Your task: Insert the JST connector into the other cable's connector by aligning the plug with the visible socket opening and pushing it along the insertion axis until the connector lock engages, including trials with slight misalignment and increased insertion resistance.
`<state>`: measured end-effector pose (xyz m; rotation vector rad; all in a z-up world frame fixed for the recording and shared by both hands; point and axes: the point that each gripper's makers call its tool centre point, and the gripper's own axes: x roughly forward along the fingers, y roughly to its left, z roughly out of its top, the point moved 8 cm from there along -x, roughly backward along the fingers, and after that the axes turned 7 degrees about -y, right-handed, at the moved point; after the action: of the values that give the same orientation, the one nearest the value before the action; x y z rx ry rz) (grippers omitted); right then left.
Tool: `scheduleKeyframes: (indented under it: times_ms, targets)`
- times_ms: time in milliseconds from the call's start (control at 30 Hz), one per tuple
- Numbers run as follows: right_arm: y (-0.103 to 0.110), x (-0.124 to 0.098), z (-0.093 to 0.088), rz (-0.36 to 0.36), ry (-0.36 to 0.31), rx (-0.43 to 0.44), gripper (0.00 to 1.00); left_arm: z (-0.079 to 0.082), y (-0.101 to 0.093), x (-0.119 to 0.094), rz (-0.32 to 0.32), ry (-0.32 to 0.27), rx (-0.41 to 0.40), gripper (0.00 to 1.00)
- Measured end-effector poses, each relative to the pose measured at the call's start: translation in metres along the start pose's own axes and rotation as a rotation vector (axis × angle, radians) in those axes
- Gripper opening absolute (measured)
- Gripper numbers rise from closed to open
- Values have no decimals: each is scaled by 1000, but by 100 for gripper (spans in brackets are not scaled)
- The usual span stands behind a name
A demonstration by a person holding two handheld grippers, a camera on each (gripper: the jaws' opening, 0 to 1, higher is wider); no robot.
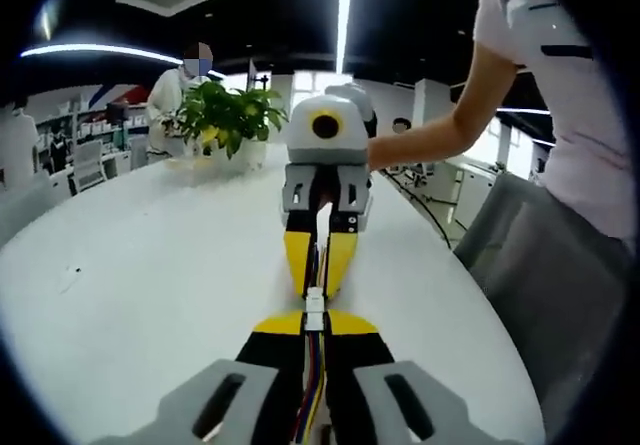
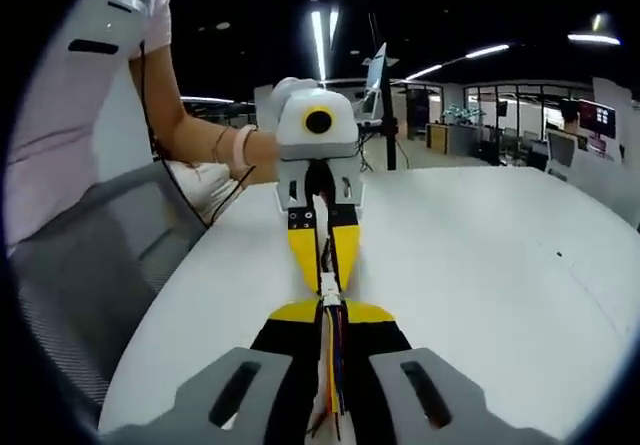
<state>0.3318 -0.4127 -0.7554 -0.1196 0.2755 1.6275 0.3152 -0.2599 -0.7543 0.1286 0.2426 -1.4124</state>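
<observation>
My left gripper (image 1: 315, 322) rises from the bottom of the left gripper view, its yellow-tipped jaws shut on a cable of coloured wires (image 1: 312, 385). That cable ends in a small white JST connector (image 1: 315, 303). Facing it tip to tip is my right gripper (image 1: 318, 287), shut on the other cable. In the right gripper view my right gripper (image 2: 330, 311) clamps its multicoloured wires (image 2: 334, 365), and the white connector (image 2: 329, 286) sits right at the tips of the left gripper (image 2: 327, 277). The two connector halves touch in line; I cannot tell whether the lock is engaged.
Below both grippers spreads a white oval table (image 1: 150, 265). A potted plant (image 1: 228, 115) stands at its far end, with a seated person (image 1: 170, 95) behind. A grey chair (image 2: 90, 265) is beside the table edge. The holder's arm (image 1: 440, 130) reaches in.
</observation>
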Motion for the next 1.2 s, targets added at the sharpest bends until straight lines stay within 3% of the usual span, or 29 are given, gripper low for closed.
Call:
scheduleKeyframes:
  times_ms: [400, 800, 1200]
  targets:
    - [4, 3, -2, 22, -16, 24, 2, 1, -4, 2, -23, 15, 7, 0]
    - [-13, 9, -10, 5, -15, 20, 2, -5, 7, 3, -2, 59, 25, 0]
    - [-23, 25, -18, 2, 4, -69, 3, -18, 23, 3, 20, 98, 135, 0]
